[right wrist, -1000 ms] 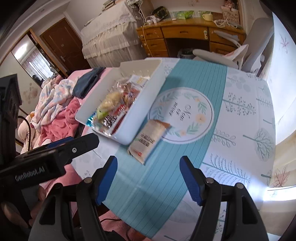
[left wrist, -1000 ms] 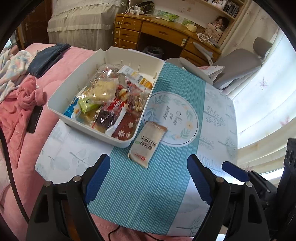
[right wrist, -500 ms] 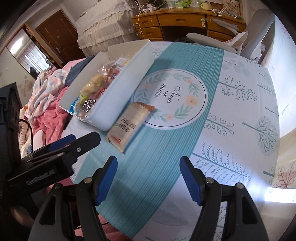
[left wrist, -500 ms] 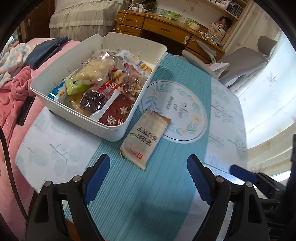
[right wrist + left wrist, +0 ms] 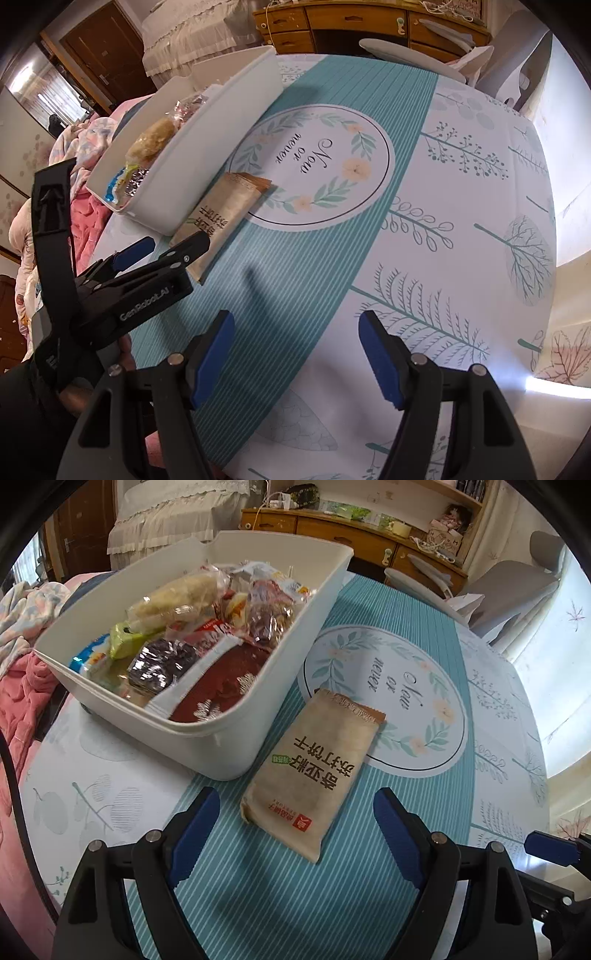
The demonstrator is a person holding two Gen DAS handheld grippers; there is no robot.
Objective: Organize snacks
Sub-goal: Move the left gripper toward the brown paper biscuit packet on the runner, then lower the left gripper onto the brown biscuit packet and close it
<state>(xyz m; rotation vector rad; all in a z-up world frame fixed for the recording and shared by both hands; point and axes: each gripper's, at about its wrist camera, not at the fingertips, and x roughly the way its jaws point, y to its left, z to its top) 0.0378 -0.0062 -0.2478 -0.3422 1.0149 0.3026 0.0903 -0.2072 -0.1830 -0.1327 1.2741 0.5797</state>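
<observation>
Both claws lowered toward beige cracker packet (image 5: 314,775), left claw (image 5: 295,823) and right claw (image 5: 295,354) apart, "GenRobot.AI" lettering (image 5: 144,306)

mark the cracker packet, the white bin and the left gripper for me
cracker packet (image 5: 314,775): left wrist view, middle of its printed face.
white bin (image 5: 229,738): left wrist view, near outer wall.
left gripper (image 5: 295,819): left wrist view, midway between its open jaws.

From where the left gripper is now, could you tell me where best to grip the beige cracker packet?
Probably across the cracker packet's narrow width near its closest end, from above: it lies flat beside the bin, lengthwise between the open left gripper's fingers.
</observation>
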